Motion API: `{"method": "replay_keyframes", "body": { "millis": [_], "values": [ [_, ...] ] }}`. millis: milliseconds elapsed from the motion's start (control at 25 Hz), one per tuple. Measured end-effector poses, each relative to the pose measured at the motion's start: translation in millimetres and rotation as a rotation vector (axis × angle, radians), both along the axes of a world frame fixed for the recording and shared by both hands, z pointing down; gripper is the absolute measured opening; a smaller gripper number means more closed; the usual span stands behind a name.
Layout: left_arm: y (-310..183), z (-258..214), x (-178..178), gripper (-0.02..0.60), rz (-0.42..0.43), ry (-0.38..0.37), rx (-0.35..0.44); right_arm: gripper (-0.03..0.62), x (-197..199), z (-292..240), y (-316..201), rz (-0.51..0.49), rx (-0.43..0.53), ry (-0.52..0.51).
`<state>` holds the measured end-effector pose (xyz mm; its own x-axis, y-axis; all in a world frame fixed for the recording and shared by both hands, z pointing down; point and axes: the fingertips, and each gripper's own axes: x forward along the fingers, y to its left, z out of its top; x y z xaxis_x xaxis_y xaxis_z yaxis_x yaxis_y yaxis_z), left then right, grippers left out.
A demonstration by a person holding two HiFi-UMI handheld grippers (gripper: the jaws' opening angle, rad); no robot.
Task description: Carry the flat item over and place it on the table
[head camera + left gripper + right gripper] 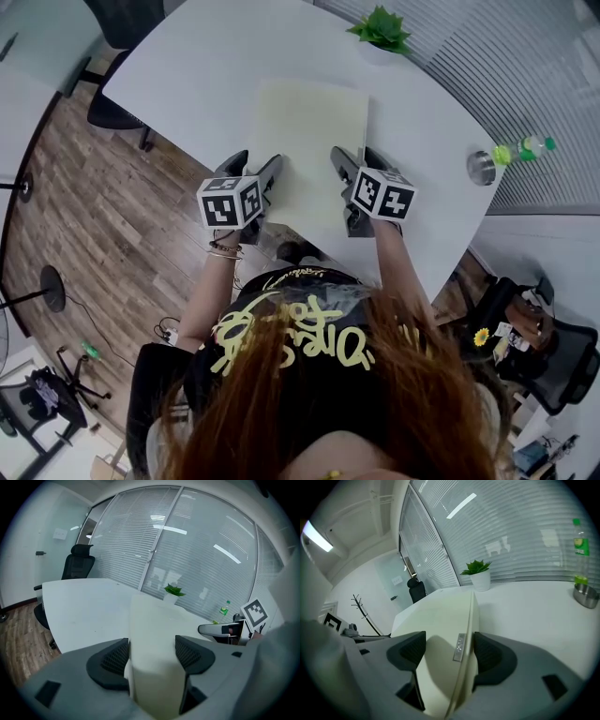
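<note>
The left gripper (152, 657) is seen clamped on the near left edge of the flat item (309, 141), a pale cream panel that fills the gap between its two dark ribbed jaws. The right gripper (447, 654) is closed in the same way on the near right edge of the panel, and a small grey strip (459, 648) is seen on the panel's side just between its jaws. The two grippers are held side by side, with the panel stretching forward from both, away from the person. The panel is held level over the white table (187, 75); whether its far end touches the tabletop cannot be told.

Beyond the far edge of the panel, straight ahead of the grippers, a small potted plant (382, 28) is set near the table's far rim. To the right of the right gripper, well apart from the panel, a metal bowl (481, 167) is placed on the table, with a clear bottle with a green label (580, 545) just behind it. Ahead and to the left of the left gripper, a black office chair (77, 566) is drawn up at the table's far end. Closed window blinds (197, 550) are seen behind the table.
</note>
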<state>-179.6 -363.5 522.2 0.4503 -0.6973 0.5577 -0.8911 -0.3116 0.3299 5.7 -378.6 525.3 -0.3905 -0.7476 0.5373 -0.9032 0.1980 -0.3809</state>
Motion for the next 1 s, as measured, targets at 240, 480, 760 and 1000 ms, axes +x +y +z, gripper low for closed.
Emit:
{"method": "replay_keyframes", "body": {
  "millis": [240, 480, 760, 1000],
  "values": [
    [-1.6, 2.1, -0.4, 0.313, 0.003, -0.005, -0.016, 0.322, 0.0, 3.5, -1.0, 0.008, -0.02, 0.005],
    [-2.3, 4.3, -0.3, 0.314, 0.002, -0.003, -0.036, 0.322, 0.0, 4.3, -2.4, 0.007, -0.026, 0.013],
    [-2.6, 5.1, -0.4, 0.316, 0.002, -0.011, -0.054, 0.322, -0.5, 6.0, -2.4, 0.006, -0.038, 0.017],
    [-2.8, 3.7, -0.4, 0.318, -0.002, 0.003, -0.054, 0.322, 0.5, 5.7, -2.6, -0.006, -0.033, 0.008]
  ]
}}
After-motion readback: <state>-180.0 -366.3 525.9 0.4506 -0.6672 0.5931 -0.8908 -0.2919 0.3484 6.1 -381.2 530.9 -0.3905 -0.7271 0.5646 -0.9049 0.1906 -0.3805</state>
